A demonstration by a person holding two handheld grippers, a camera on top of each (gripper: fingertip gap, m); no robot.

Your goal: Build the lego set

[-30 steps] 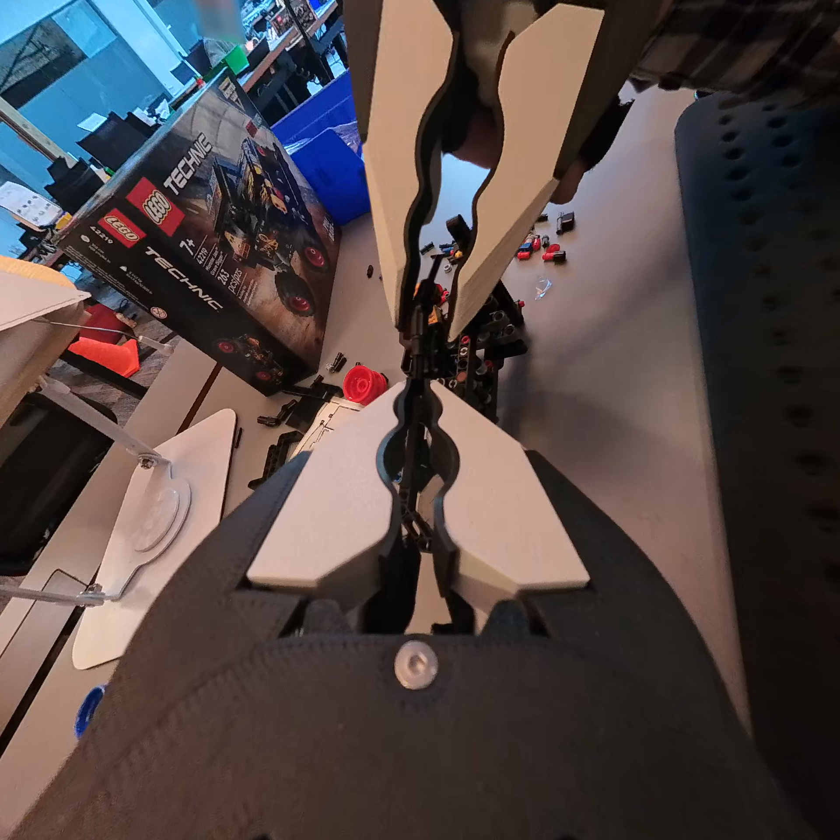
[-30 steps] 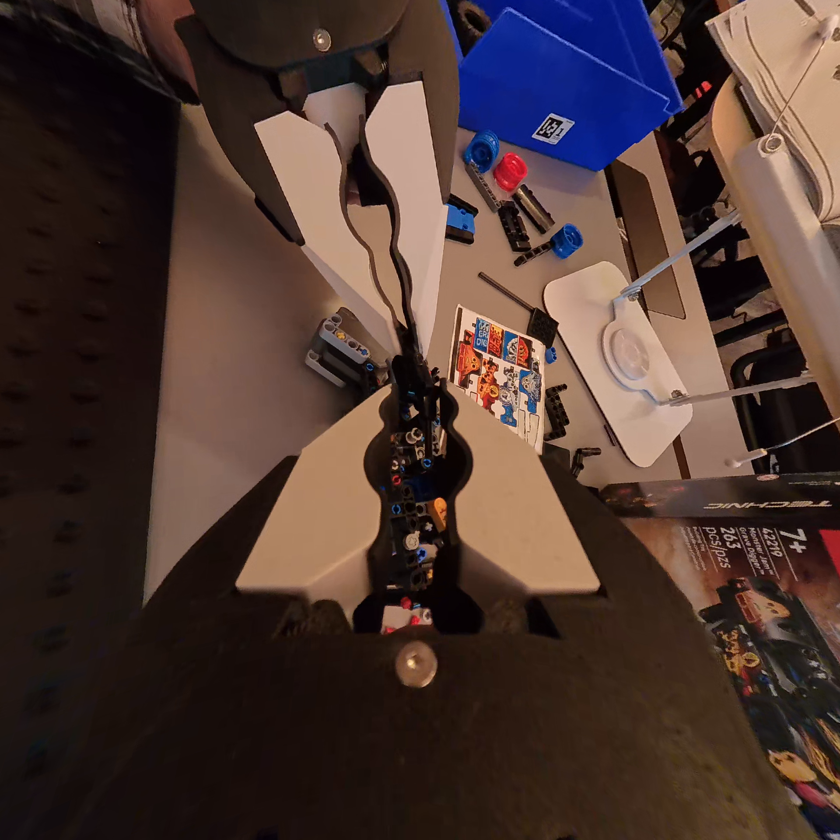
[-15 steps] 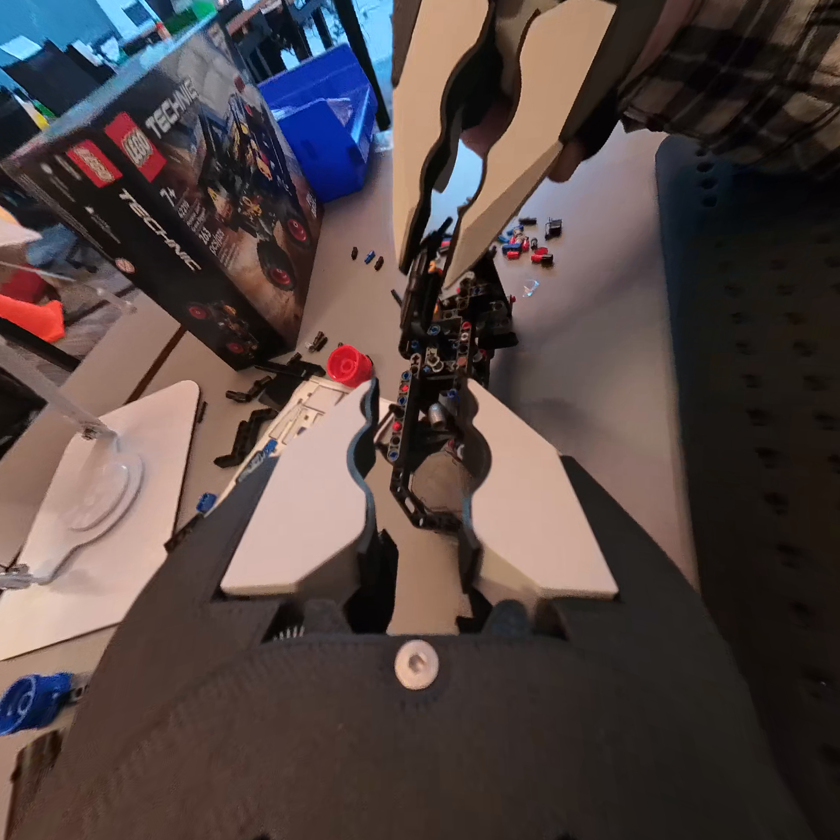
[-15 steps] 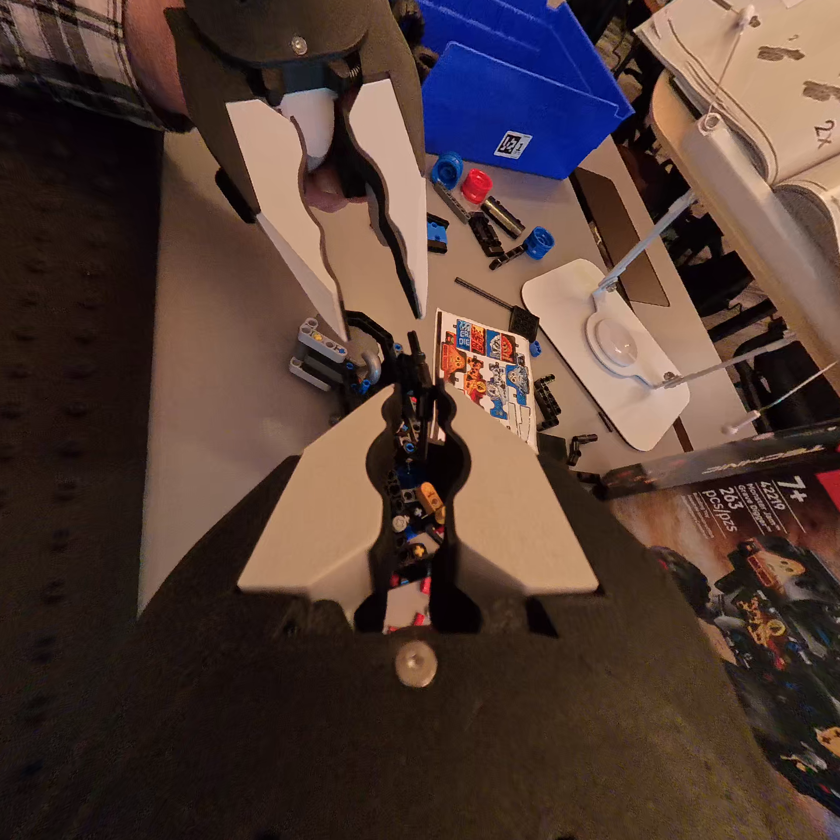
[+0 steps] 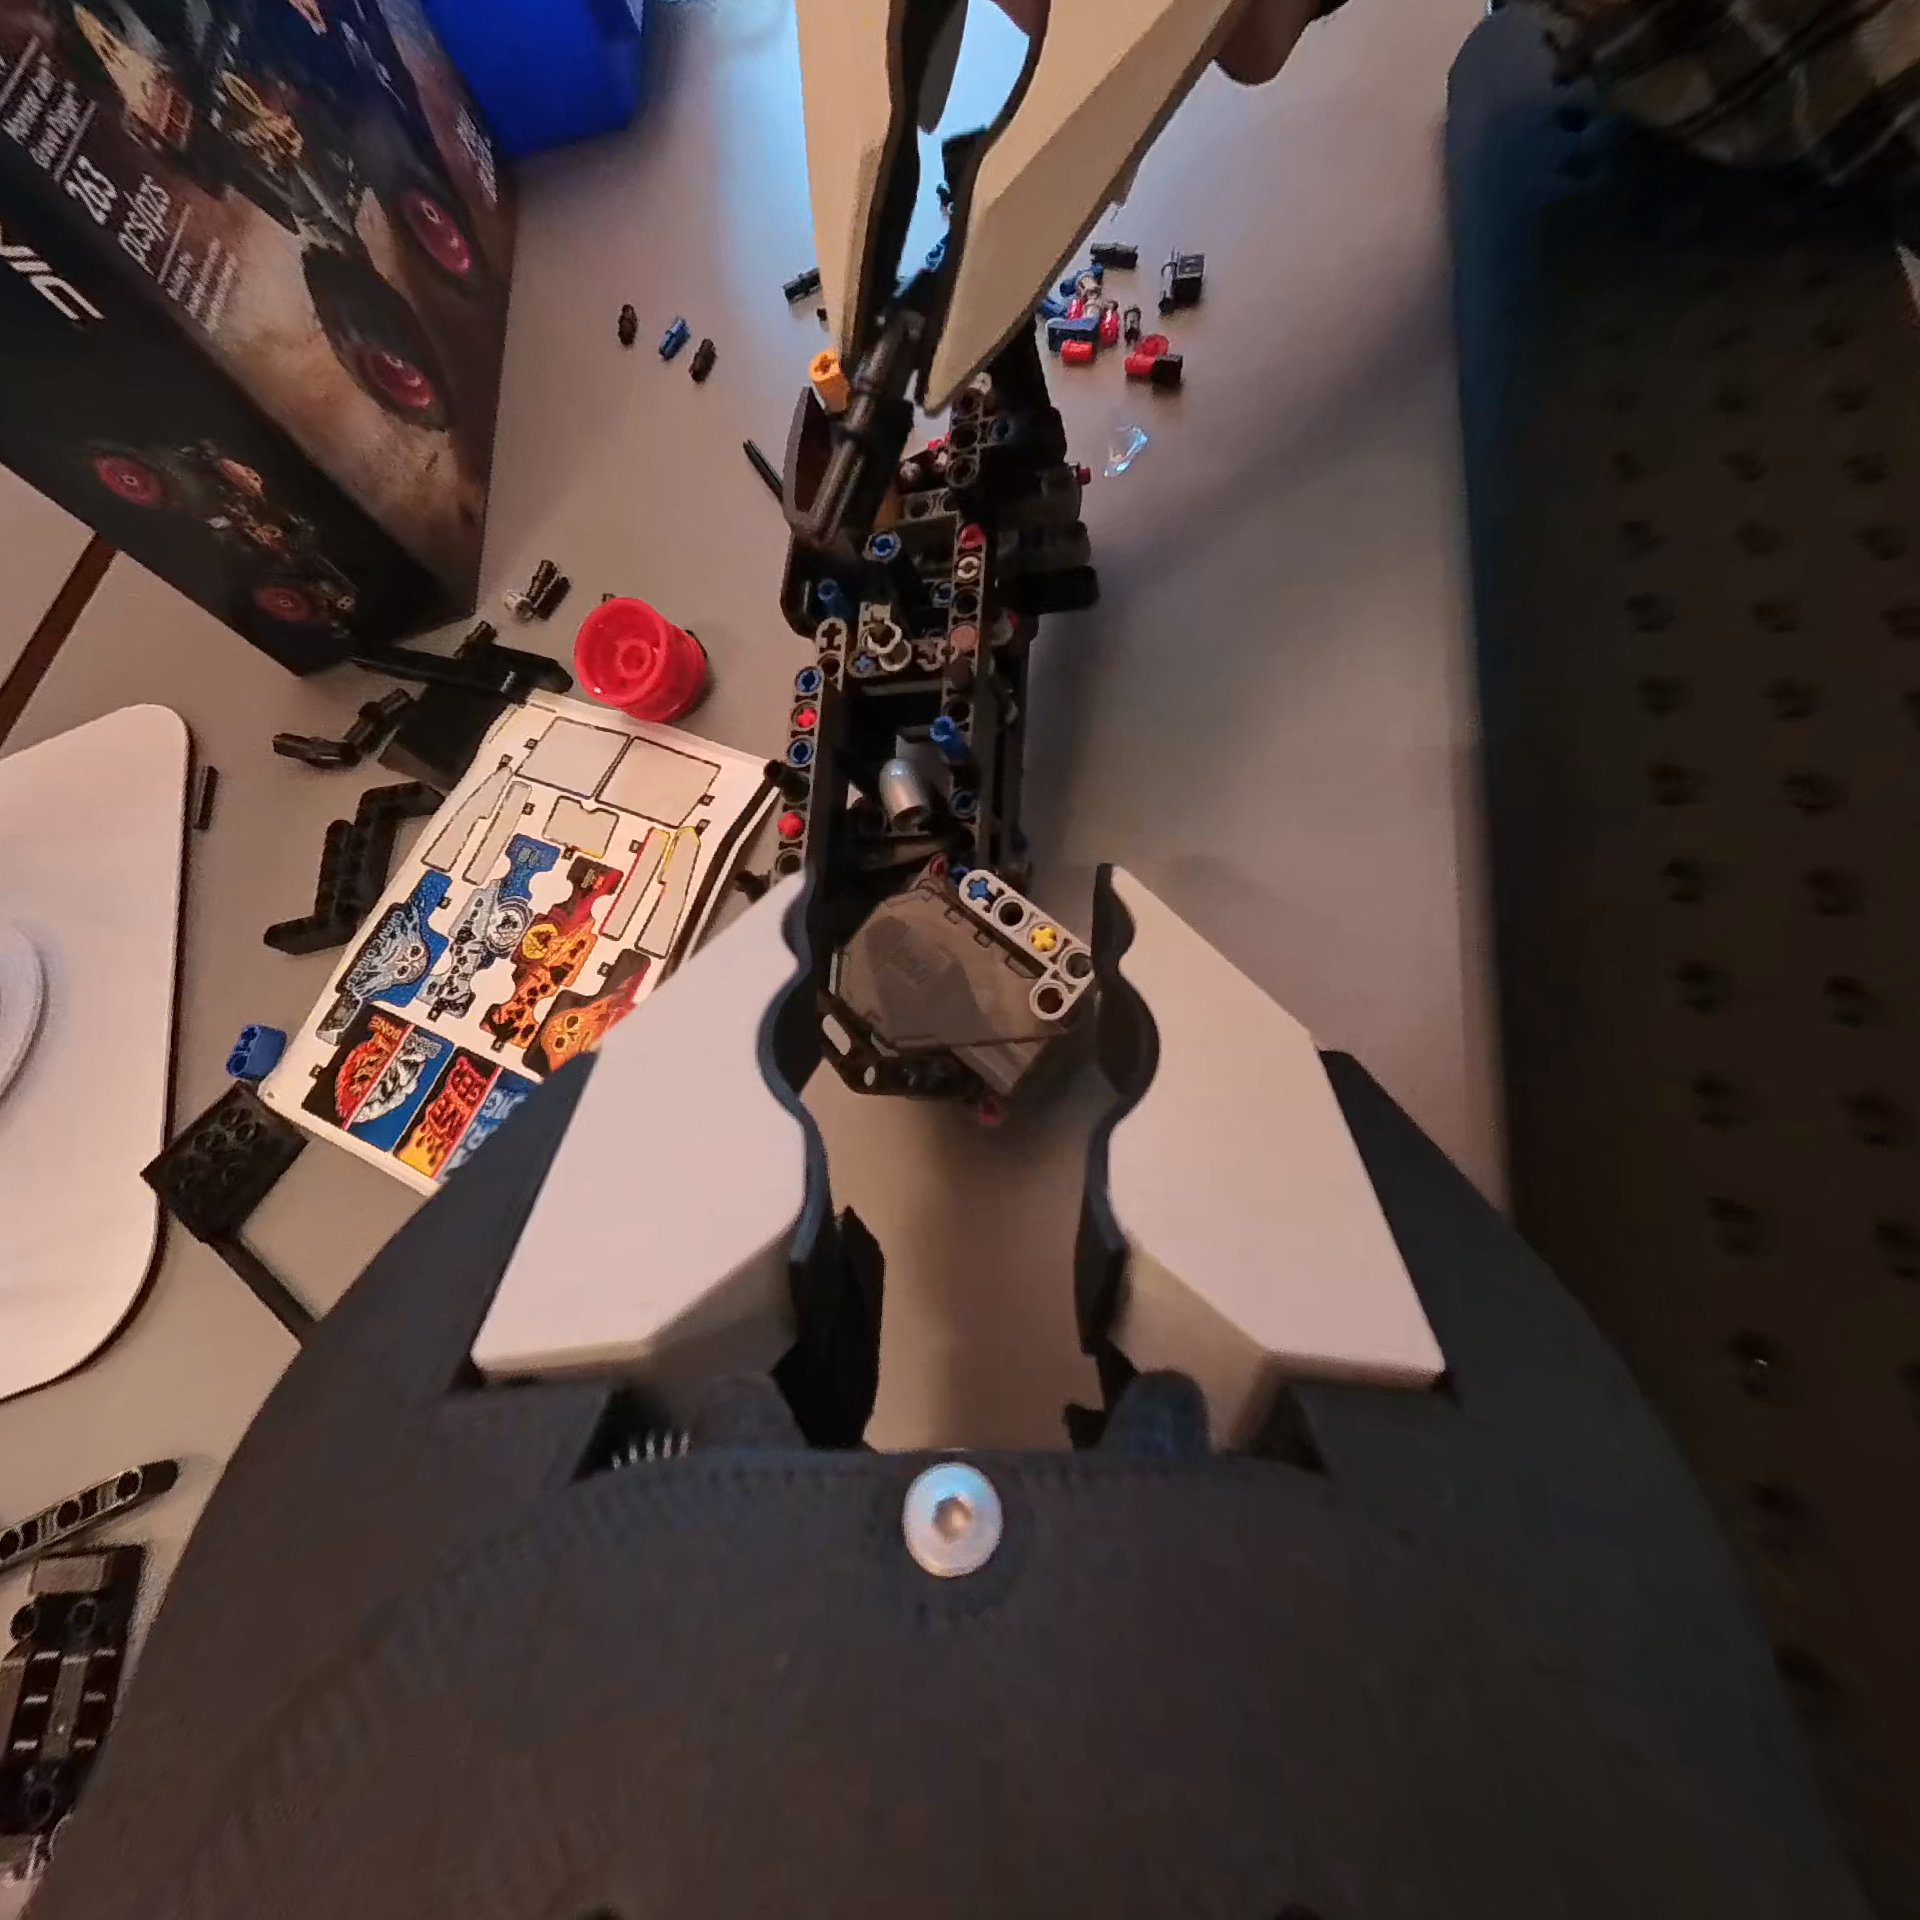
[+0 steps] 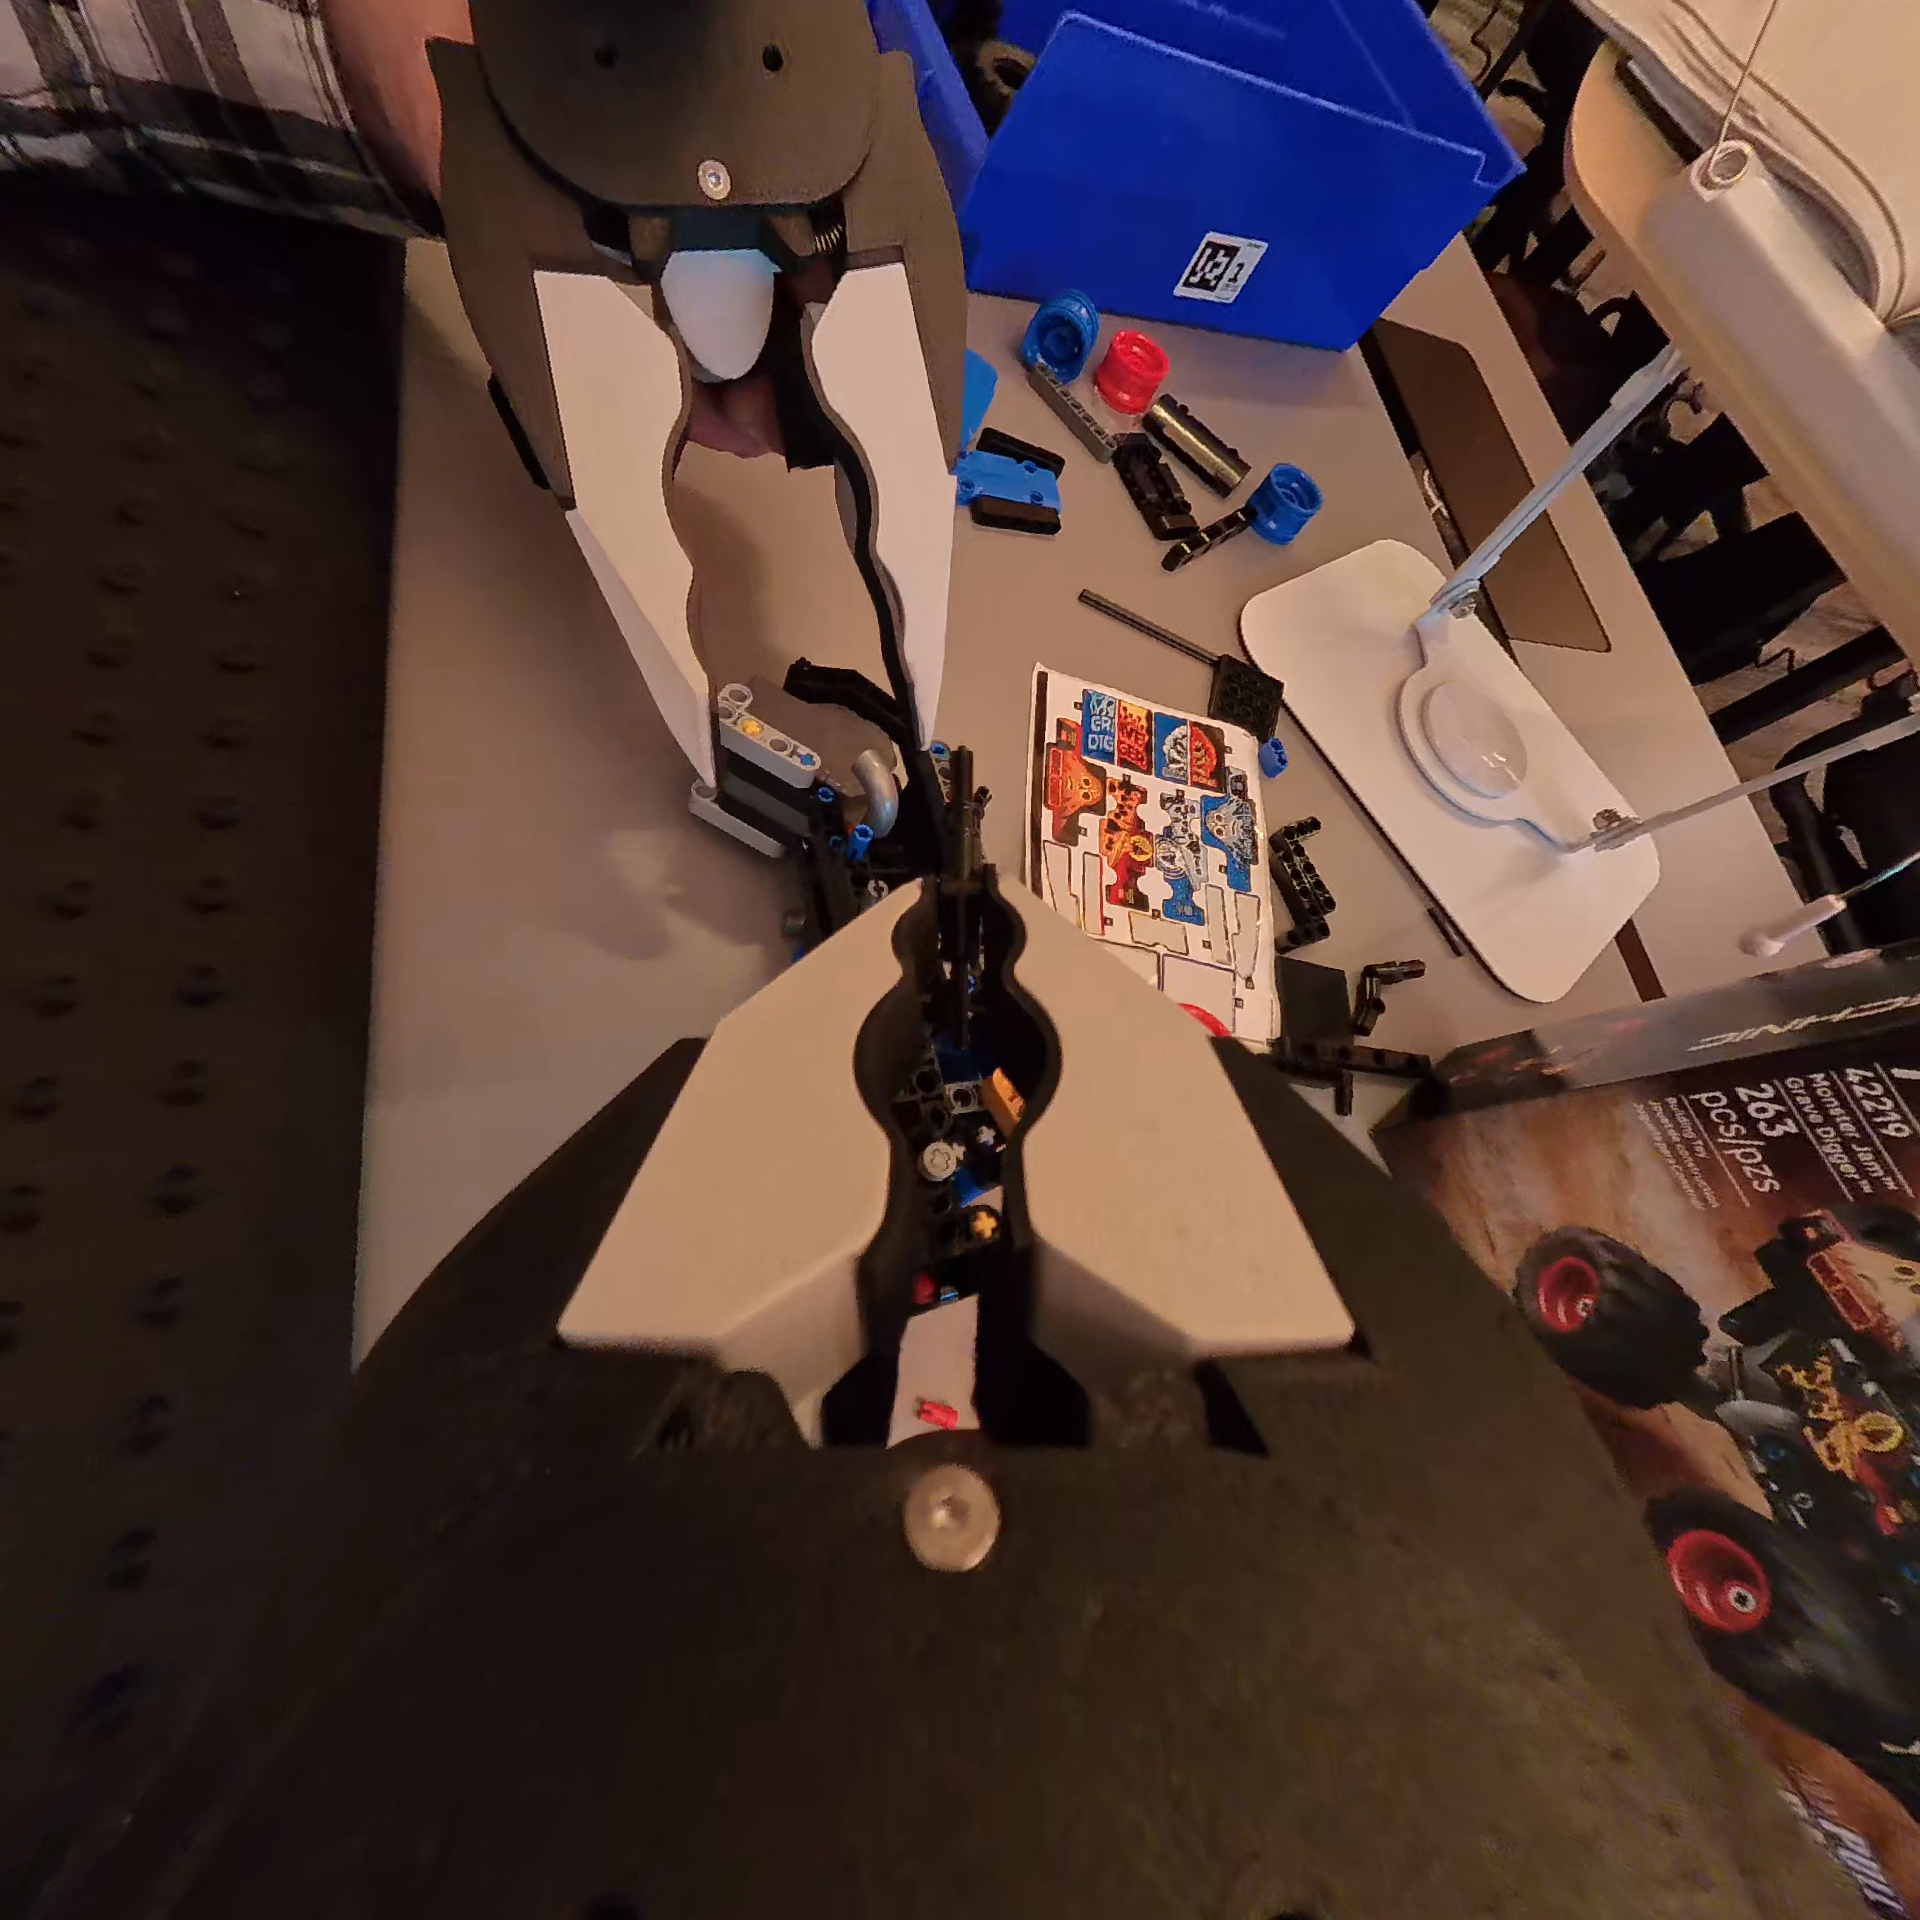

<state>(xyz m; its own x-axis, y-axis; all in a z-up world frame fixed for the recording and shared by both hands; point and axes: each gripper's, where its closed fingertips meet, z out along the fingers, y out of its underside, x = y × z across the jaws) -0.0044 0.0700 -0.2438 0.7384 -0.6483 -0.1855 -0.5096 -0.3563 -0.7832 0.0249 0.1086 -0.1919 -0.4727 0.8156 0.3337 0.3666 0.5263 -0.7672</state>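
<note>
Black Technic chassis on grey table, gripped at one end only

Black beams form the long, narrow, partly built chassis [image 5: 914,665], which lies on the grey table [image 5: 1247,727] between the two grippers. Blue, red and grey pins stud its side beams. A silver curved pipe piece [image 5: 902,792] sits inside the frame. At the end nearer the left gripper, a dark grey block [image 5: 935,977] carries a light grey beam with blue and yellow axle ends.

Left gripper [image 5: 945,904]: jaws spread wide, grasping nothing. Its tips flank the grey block end of the chassis; contact cannot be confirmed.

Right gripper [image 6: 961,894]: jaws drawn nearly together, clamped on a thin black upright part [image 6: 961,821] at the opposite end of the chassis. An orange pin [image 6: 1003,1091] shows in the gap between the fingers.

Surroundings: a sticker sheet [image 5: 520,935] lies flat just beside the chassis, with a red wheel hub [image 5: 636,659] at its far corner. Loose black beams lie by the set's box [image 5: 239,312]. Small red, blue and black connectors [image 5: 1112,327] are scattered beyond the chassis. A blue bin [image 6: 1226,156] stands at the table's far edge, with blue and red hubs before it.
</note>
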